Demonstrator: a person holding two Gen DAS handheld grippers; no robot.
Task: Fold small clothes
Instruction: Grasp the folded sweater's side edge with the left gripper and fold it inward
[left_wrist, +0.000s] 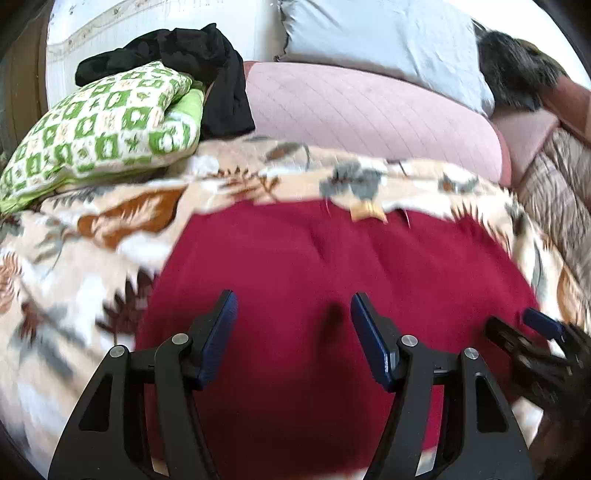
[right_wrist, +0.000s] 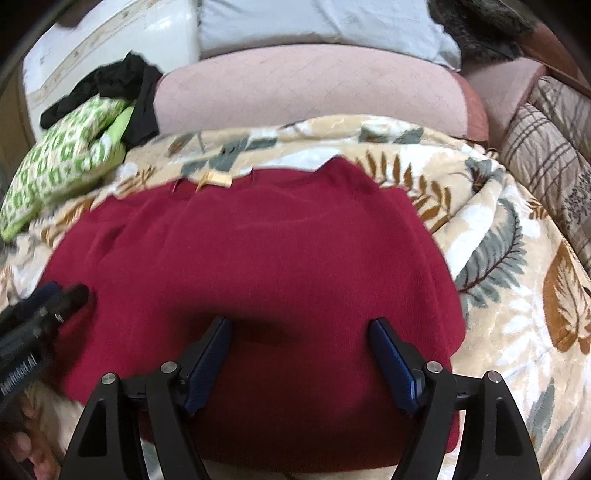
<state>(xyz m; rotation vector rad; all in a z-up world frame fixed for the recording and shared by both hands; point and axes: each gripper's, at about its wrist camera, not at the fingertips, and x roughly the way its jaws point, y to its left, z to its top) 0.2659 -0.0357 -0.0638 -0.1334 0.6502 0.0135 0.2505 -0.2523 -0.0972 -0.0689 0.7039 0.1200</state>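
Leaf-print blanket (right_wrist: 517, 236) borders red garment (right_wrist: 258, 251) all round.

Soft, even daylight fills both views, brightest at twelve o'clock, where the pale pillow (left_wrist: 388, 48) nearly washes out. Motion blur smears the leaf-print blanket (left_wrist: 74, 258) and the red garment (left_wrist: 314, 266) in the left wrist view. A dark shadow lies on the garment between each hand-held gripper's fingers. Fisheye bending curves everything toward black corners.
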